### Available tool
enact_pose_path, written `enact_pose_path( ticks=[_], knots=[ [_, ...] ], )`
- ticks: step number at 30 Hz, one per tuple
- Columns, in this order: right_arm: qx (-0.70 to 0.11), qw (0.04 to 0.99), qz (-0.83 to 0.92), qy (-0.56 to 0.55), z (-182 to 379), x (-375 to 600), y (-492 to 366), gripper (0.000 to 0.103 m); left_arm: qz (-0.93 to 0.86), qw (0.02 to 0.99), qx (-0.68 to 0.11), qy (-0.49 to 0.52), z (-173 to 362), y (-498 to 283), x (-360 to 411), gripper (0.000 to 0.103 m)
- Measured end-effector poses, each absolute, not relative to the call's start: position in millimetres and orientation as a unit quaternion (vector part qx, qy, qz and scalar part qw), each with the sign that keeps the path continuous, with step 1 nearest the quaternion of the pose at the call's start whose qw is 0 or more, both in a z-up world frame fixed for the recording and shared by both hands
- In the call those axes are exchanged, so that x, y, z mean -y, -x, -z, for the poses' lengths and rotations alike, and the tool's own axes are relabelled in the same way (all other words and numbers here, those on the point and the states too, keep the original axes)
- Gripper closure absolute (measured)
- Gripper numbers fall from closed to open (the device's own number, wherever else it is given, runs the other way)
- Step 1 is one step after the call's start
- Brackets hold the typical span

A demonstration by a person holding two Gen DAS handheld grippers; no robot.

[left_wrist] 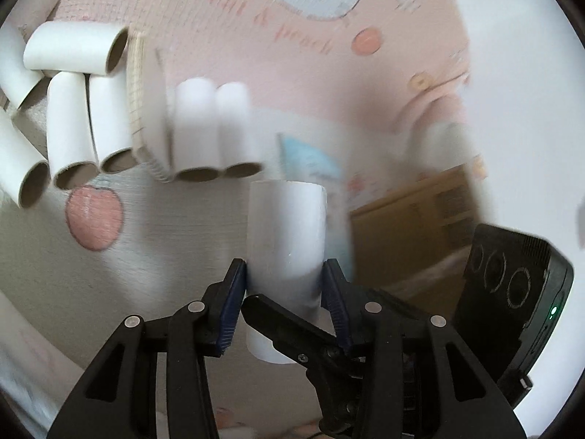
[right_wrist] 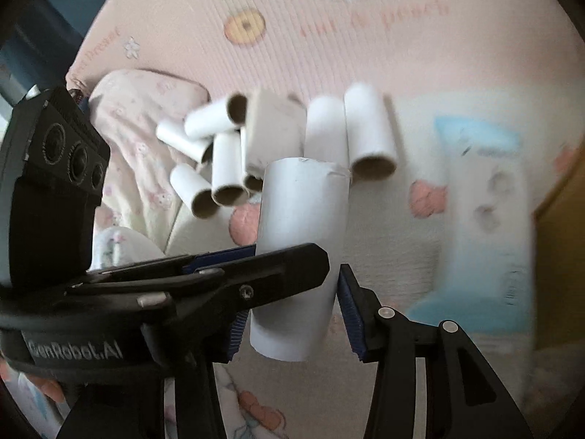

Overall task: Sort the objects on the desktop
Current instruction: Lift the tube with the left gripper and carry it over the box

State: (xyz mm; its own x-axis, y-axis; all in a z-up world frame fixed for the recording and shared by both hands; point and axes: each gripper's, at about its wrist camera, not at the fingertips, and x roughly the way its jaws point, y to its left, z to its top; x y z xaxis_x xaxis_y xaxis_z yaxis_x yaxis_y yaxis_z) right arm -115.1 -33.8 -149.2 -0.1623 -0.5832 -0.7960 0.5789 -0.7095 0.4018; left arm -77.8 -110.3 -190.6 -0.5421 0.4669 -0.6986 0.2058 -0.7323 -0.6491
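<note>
A white cardboard tube (left_wrist: 287,226) stands upright in the air between both grippers. In the left wrist view my left gripper (left_wrist: 285,278) is shut on its lower half, blue pads pressing on both sides. A black finger of the right gripper (left_wrist: 289,323) crosses in front of the tube. In the right wrist view the same tube (right_wrist: 303,205) sits between the blue pads of my right gripper (right_wrist: 292,292), which is shut on it. The left gripper (right_wrist: 256,261) clamps it from the left, crosswise.
Several more white tubes (left_wrist: 73,120) lie piled at the left beside a beige box (left_wrist: 146,109), with two tubes (left_wrist: 215,131) side by side to its right. All rest on a pink cartoon-print mat (left_wrist: 292,55). A blurred blue and white pack (right_wrist: 482,201) lies at the right.
</note>
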Motion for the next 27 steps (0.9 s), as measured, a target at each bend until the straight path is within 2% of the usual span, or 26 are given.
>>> enact_pose_path(
  ticks=[16, 27],
  knots=[
    [0.008, 0.347, 0.846, -0.404, 28.0, -55.2, 101.0, 0.06, -0.854, 0.176, 0.252, 0.42, 72.9, 93.9, 14.0, 0.056],
    [0.018, 0.316, 0.877, -0.36, -8.7, -115.7, 112.6, 0.06, -0.859, 0.214, 0.198, 0.422, 29.6, 130.2, -58.0, 0.056]
  ],
)
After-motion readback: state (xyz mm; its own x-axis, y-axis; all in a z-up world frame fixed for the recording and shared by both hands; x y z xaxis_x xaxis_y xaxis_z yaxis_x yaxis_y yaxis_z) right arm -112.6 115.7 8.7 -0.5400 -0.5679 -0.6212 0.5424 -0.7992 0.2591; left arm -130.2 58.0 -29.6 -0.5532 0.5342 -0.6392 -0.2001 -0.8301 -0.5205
